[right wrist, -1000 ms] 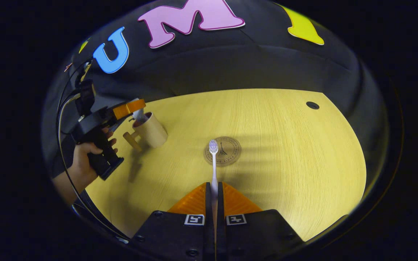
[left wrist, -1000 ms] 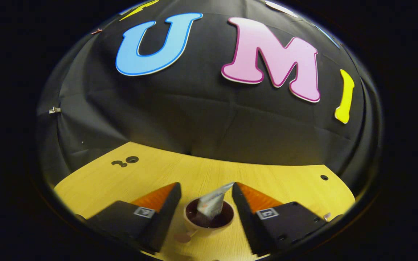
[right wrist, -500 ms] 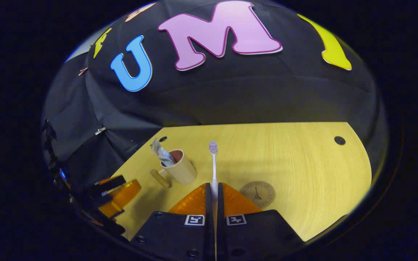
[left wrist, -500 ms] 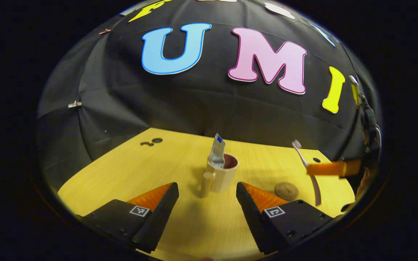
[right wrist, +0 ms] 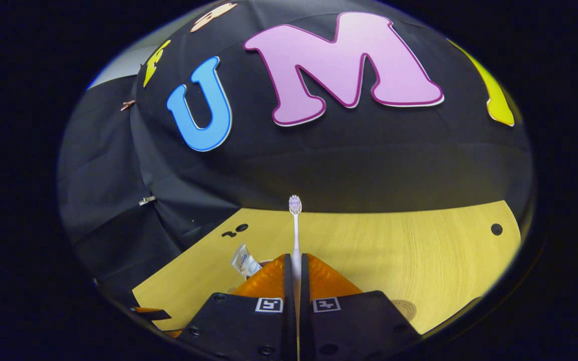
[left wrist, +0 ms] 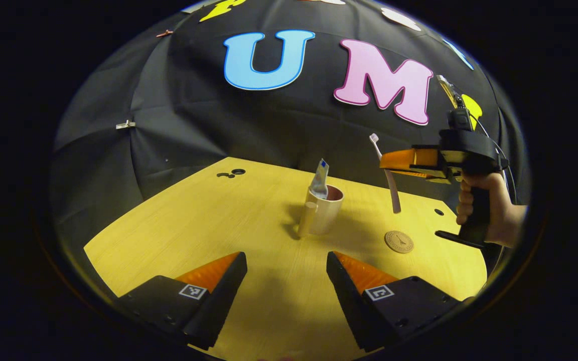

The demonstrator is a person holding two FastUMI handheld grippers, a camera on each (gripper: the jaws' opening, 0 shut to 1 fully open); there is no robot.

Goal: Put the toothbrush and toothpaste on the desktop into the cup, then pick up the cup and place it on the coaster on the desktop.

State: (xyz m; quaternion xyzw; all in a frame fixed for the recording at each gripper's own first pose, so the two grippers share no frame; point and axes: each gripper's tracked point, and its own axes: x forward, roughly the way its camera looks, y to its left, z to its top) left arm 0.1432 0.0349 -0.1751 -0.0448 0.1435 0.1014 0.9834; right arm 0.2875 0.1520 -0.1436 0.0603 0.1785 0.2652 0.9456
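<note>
Clearance on the desktop around the cup

The cup [left wrist: 325,213] stands upright mid-desktop [left wrist: 208,220], its handle facing the left gripper [left wrist: 286,268], whose jaws stand wide apart with bare wood between them and the cup. The toothpaste [left wrist: 319,179] rises out of the left side of the cup's mouth; the right side of the mouth is open. Above and right of the cup, the right gripper [left wrist: 387,161], held by a hand [left wrist: 494,210], clamps the toothbrush [left wrist: 387,173], which hangs in the air. The coaster [left wrist: 399,241] lies flat right of the cup, apart from it, nothing on it.
</note>
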